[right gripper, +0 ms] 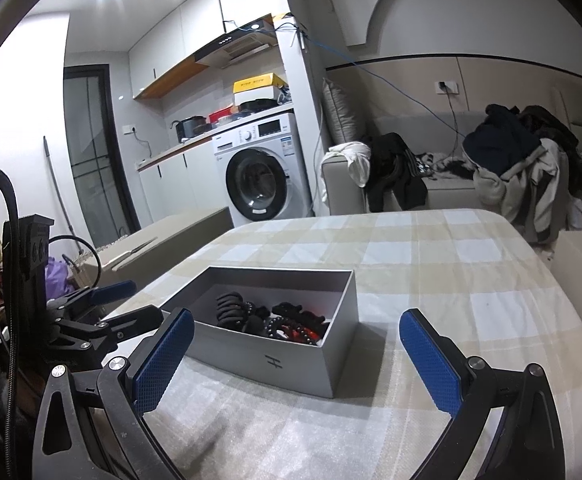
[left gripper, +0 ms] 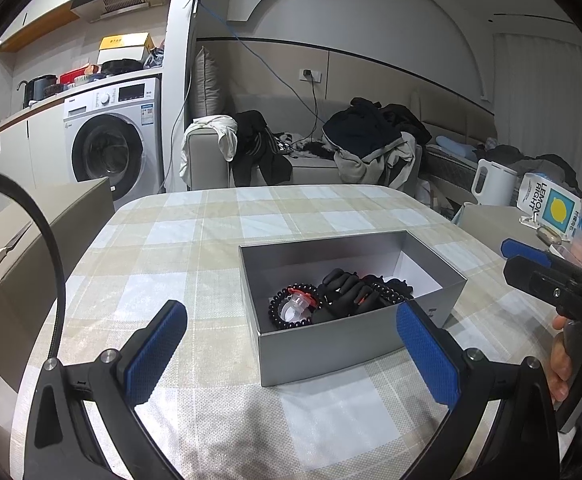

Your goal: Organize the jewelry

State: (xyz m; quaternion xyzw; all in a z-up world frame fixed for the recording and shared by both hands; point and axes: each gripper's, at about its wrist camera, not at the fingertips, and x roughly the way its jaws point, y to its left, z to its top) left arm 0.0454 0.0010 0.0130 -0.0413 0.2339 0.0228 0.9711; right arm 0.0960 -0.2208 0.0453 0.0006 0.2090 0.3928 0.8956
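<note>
A grey open box (left gripper: pixel 323 346) (right gripper: pixel 275 364) stands on the checked tablecloth (left gripper: pixel 195 240) (right gripper: pixel 431 264). Inside lie a black bead bracelet (left gripper: pixel 287 308), a clear ring with a red part (left gripper: pixel 299 305), black hair claws (left gripper: pixel 347 288) (right gripper: pixel 231 308) and more dark beads (right gripper: pixel 291 330). My left gripper (left gripper: pixel 291 348) is open just in front of the box's near wall, nothing between its blue pads. My right gripper (right gripper: pixel 295 356) is also open, straddling the box's near corner without touching it. Each gripper shows at the edge of the other's view (left gripper: pixel 547 276) (right gripper: pixel 107 308), with a hand on the right one's handle.
A beige cabinet (left gripper: pixel 31 240) stands left of the table. A white kettle (left gripper: pixel 491 182) and a lemon-print carton (left gripper: pixel 551 208) sit on a side surface at the right. A sofa with heaped clothes (left gripper: pixel 371 140) and a washing machine (left gripper: pixel 111 148) are behind.
</note>
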